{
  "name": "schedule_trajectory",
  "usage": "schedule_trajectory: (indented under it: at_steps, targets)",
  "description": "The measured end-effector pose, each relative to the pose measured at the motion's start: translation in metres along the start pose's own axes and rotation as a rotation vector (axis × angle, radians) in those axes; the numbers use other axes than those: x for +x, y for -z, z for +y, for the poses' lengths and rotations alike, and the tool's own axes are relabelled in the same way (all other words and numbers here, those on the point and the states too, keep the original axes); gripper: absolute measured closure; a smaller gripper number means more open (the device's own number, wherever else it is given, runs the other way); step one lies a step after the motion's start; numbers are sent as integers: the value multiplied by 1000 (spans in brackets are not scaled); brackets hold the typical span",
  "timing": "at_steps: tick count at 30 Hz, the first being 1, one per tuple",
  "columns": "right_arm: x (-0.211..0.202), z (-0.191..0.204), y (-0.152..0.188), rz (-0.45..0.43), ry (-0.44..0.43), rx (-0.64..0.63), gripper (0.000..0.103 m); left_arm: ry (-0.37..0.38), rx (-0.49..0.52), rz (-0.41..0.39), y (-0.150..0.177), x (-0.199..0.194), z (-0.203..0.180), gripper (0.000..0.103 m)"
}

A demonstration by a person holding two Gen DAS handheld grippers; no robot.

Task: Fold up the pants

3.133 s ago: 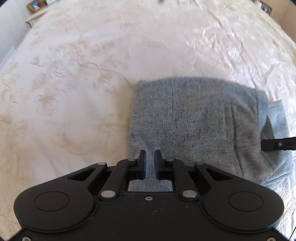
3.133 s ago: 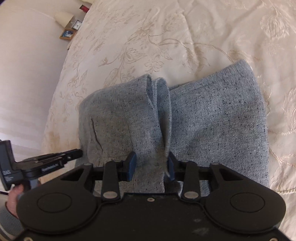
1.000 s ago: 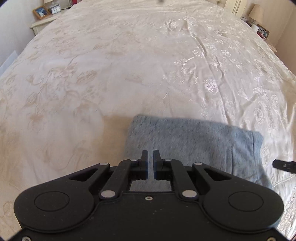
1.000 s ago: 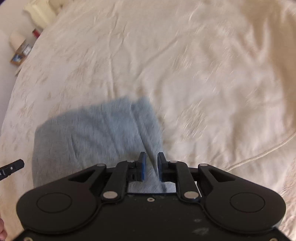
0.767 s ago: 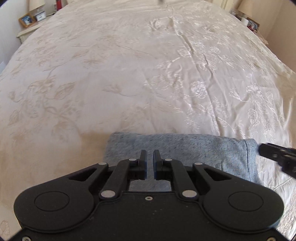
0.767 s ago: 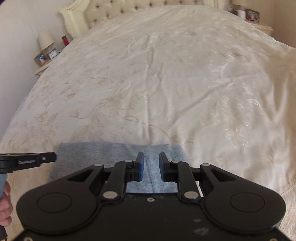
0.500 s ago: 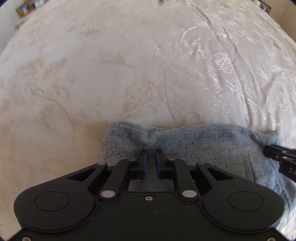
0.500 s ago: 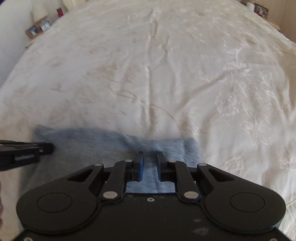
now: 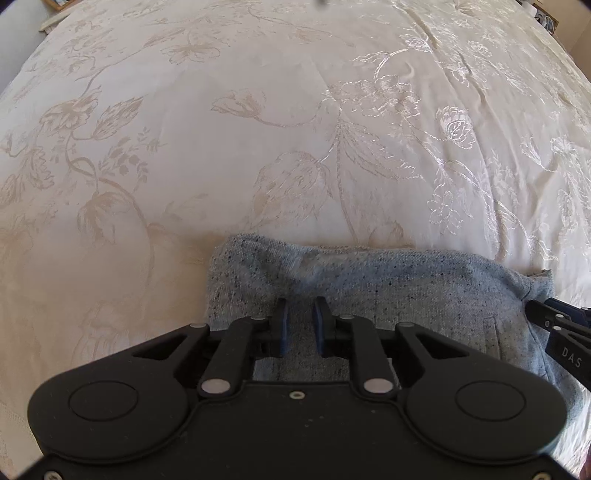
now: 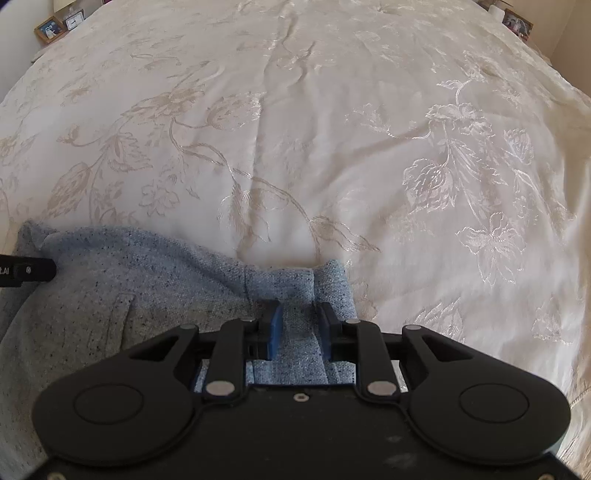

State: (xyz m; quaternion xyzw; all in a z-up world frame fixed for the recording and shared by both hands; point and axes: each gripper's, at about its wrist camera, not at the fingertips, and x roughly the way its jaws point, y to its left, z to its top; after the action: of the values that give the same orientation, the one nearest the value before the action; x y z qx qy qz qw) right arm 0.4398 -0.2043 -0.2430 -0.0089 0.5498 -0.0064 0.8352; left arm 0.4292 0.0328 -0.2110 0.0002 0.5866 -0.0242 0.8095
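Observation:
The grey-blue speckled pants (image 9: pixel 388 288) lie folded into a thick bundle on the cream bedspread (image 9: pixel 258 129). My left gripper (image 9: pixel 298 321) sits low over the bundle's left part, jaws slightly apart with fabric between them. My right gripper (image 10: pixel 297 321) is over the right end of the pants (image 10: pixel 147 288), jaws a little apart around a raised fold of cloth. The right gripper's tip shows at the right edge of the left wrist view (image 9: pixel 554 321); the left gripper's tip shows at the left edge of the right wrist view (image 10: pixel 29 271).
The flowered bedspread (image 10: pixel 332 129) spreads far ahead of both grippers. Picture frames and a clock stand on a nightstand (image 10: pixel 55 26) at the far left; more frames stand at the far right (image 10: pixel 517 22).
Both grippers have come down with the pants from a raised position onto the bed. Their jaws have opened a little wider over the last half second.

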Motion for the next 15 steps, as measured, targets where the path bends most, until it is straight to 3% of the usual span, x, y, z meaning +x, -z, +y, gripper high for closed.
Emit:
schedule_trajectory:
  at_steps: [9,11,12,15]
  targets:
    - [-6,-15,4,4,64,4,75,-53,-13,-44,28,-38,24,74]
    - [-18,-24,7,-30,70,25,75,-43,-27,-52,39,-49,34,73]
    - [-27,-30,10,-60,57,33,70,-41,-31,-59,44,-54,39,67]
    - [-57,-40,24,-158,-14,31,69,-23,-24,-72,61,-64,46,64]
